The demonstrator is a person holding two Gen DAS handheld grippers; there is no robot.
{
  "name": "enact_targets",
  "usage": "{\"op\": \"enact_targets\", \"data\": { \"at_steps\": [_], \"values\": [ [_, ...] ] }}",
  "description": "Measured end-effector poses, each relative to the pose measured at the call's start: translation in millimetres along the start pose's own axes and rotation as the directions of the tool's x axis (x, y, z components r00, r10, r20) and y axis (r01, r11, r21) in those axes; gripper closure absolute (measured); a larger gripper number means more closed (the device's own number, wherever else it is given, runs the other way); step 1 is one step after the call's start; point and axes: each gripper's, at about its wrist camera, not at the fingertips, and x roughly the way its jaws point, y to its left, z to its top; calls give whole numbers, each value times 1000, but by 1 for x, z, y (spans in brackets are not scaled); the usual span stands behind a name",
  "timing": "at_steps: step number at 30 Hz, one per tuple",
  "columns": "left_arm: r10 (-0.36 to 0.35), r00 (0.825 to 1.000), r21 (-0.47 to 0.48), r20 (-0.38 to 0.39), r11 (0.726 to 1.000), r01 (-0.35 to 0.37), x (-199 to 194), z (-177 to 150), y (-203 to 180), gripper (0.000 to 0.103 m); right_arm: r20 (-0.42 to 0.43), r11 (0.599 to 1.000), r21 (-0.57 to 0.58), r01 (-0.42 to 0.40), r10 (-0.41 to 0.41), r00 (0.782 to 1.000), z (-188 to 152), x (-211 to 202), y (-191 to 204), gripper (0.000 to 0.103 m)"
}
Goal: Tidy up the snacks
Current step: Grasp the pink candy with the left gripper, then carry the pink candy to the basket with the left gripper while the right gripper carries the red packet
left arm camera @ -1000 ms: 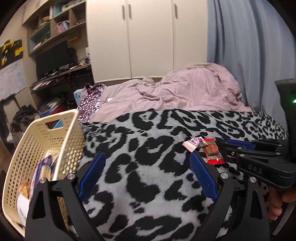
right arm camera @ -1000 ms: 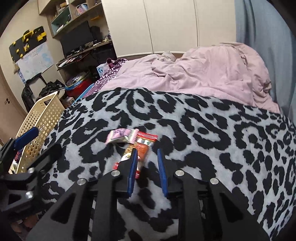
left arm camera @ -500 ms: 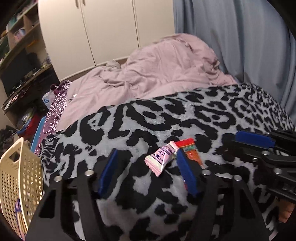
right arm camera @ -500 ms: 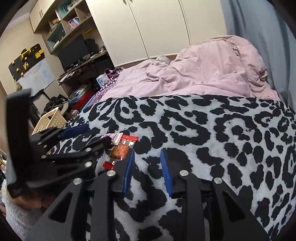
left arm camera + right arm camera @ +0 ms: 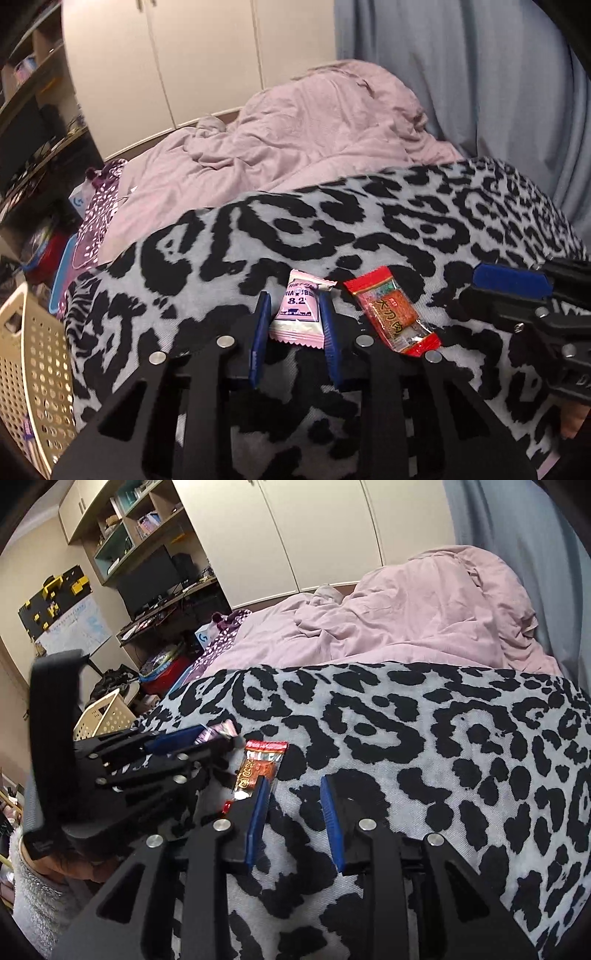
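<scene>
A pink snack packet [image 5: 297, 317] lies on the leopard-print blanket [image 5: 332, 229]. My left gripper [image 5: 295, 310] has closed onto it, both blue pads touching its sides. Just to its right lies a red snack packet [image 5: 391, 314]. In the right wrist view my right gripper [image 5: 293, 794] is held partly open over bare blanket, with nothing between its pads. The red packet [image 5: 258, 768] sits just off its left fingertip, outside the jaws. The left gripper [image 5: 221, 736] shows there too, with the pink packet [image 5: 218, 731] between its fingers.
A cream perforated basket [image 5: 33, 369] with snacks inside stands off the blanket's left edge, also visible as the basket [image 5: 107, 712] in the right wrist view. A rumpled pink duvet [image 5: 295, 140] lies beyond, a blue curtain [image 5: 480, 92] to the right, and a cluttered desk [image 5: 159, 605] far left.
My left gripper swung from the basket to the pink packet and narrowed from wide open onto it. My right gripper drew back to the right of the red packet, its gap unchanged.
</scene>
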Motion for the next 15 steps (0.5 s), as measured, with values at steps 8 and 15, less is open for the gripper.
{"op": "enact_targets", "data": {
  "at_steps": [8, 15],
  "values": [
    [26, 994, -80, 102, 997, -18, -43, -9, 22, 76, -19, 998, -52, 30, -31, 999, 3, 12, 27, 55],
    [28, 987, -118, 161, 993, -9, -73, -23, 38, 76, -56, 991, -92, 94, -99, 994, 9, 38, 45, 55]
  ]
}}
